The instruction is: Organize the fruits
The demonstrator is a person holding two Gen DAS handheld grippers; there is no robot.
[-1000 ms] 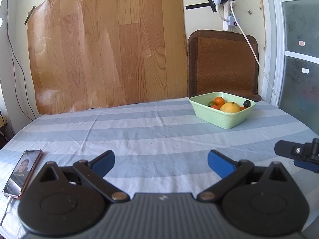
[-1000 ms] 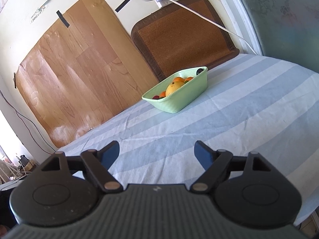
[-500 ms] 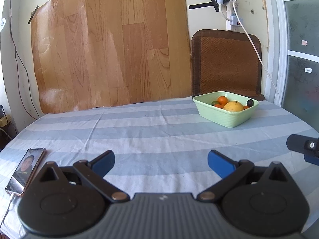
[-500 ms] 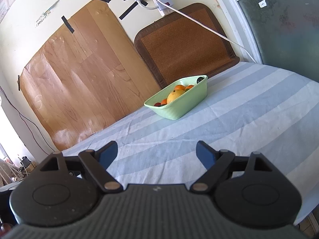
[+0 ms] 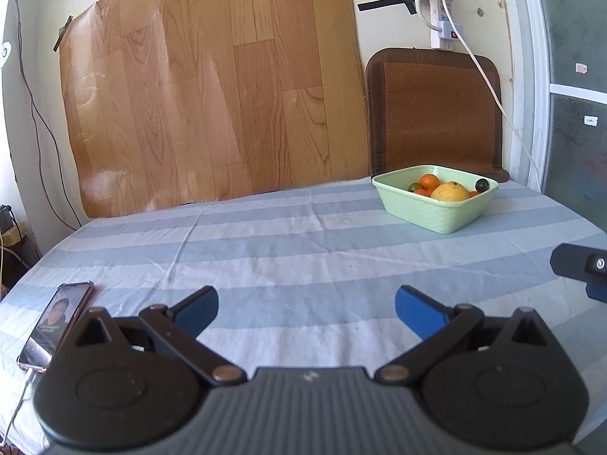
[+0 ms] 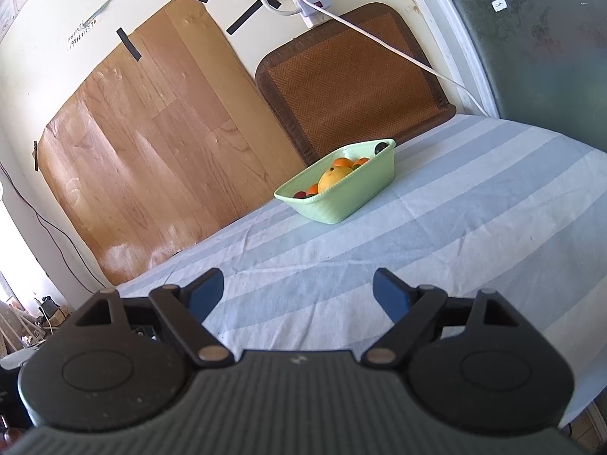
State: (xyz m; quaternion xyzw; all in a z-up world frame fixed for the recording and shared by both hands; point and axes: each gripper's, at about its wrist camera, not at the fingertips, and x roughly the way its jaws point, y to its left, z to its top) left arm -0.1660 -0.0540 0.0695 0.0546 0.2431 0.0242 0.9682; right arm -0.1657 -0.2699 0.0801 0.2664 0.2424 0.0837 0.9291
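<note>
Pale green and ribbed, the bowl point(image 5: 436, 204) sits at the far right of the bench point(image 5: 303, 250), just before a woven brown mat point(image 5: 432, 113) leaning on the wall. Left wrist view: the fruits lie heaped inside it, a large yellow-orange fruit point(image 5: 449, 191) at the centre, a small orange point(image 5: 428, 181) behind, a dark plum-like fruit point(image 5: 481, 184) near the right rim. The left tongs point(image 5: 305, 305) are spread wide and empty, held low over the striped cloth and well apart from the bowl, presumably a resting pose. A phone point(image 5: 57, 326) lies at the near left edge. A dark part of the other tool shows at the right border.

Right wrist view: the same bowl point(image 6: 341, 193) appears corner-on, the yellow-orange fruit point(image 6: 334, 176) rising above its rim. The right tongs point(image 6: 297, 290) are likewise spread with nothing between them, aimed roughly toward the bowl. No fruit is visible outside the bowl, so the sorting looks largely complete.
</note>
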